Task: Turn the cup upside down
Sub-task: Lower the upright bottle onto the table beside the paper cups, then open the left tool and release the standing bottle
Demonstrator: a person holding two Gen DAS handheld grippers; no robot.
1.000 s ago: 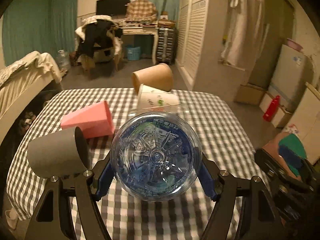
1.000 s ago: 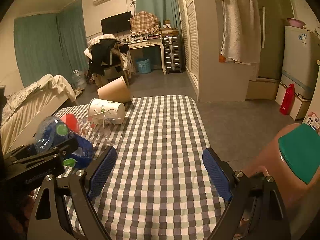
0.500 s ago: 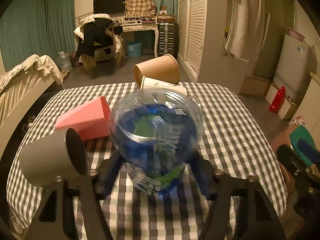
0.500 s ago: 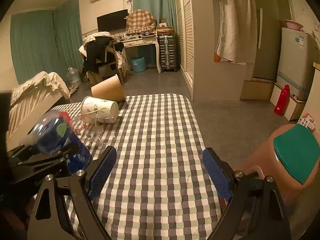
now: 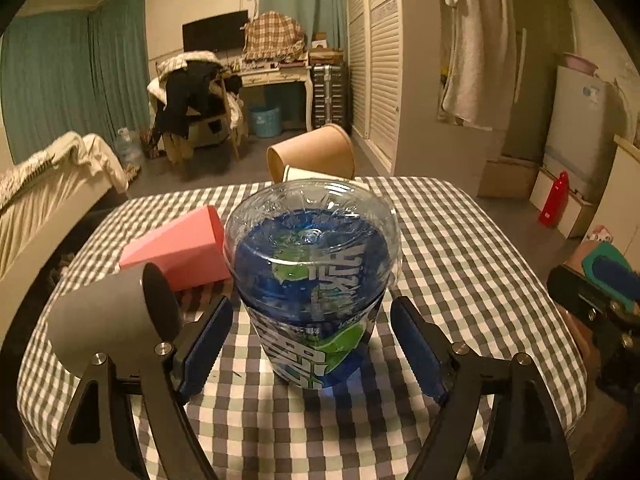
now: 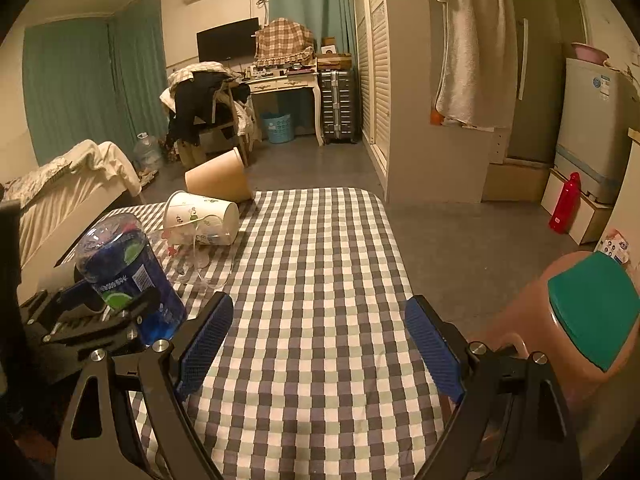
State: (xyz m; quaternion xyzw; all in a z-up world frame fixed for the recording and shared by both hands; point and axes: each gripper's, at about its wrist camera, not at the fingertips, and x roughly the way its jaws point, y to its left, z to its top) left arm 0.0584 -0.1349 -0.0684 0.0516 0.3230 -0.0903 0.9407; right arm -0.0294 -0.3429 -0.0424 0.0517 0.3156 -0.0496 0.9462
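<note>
A clear plastic cup with a blue and green label [image 5: 312,280] stands upside down on the checked tablecloth [image 5: 460,264], base up. My left gripper [image 5: 312,336] is open, its blue pads [image 5: 208,336] apart from the cup on both sides. The cup also shows in the right wrist view [image 6: 128,276], with the left gripper around it. My right gripper [image 6: 320,340] is open and empty over the cloth, to the right of the cup.
A grey cup [image 5: 108,320], a pink cup [image 5: 180,252], a white printed cup [image 6: 200,216] and a brown paper cup [image 5: 312,156] lie on their sides. A clear glass cup [image 6: 188,252] lies near the white one. A brown bin with a green lid [image 6: 580,320] stands right of the table.
My left gripper turned the blue-labelled cup from lying base-toward-camera to standing upside down, set it on the cloth and opened. My right gripper stayed nearly still.
</note>
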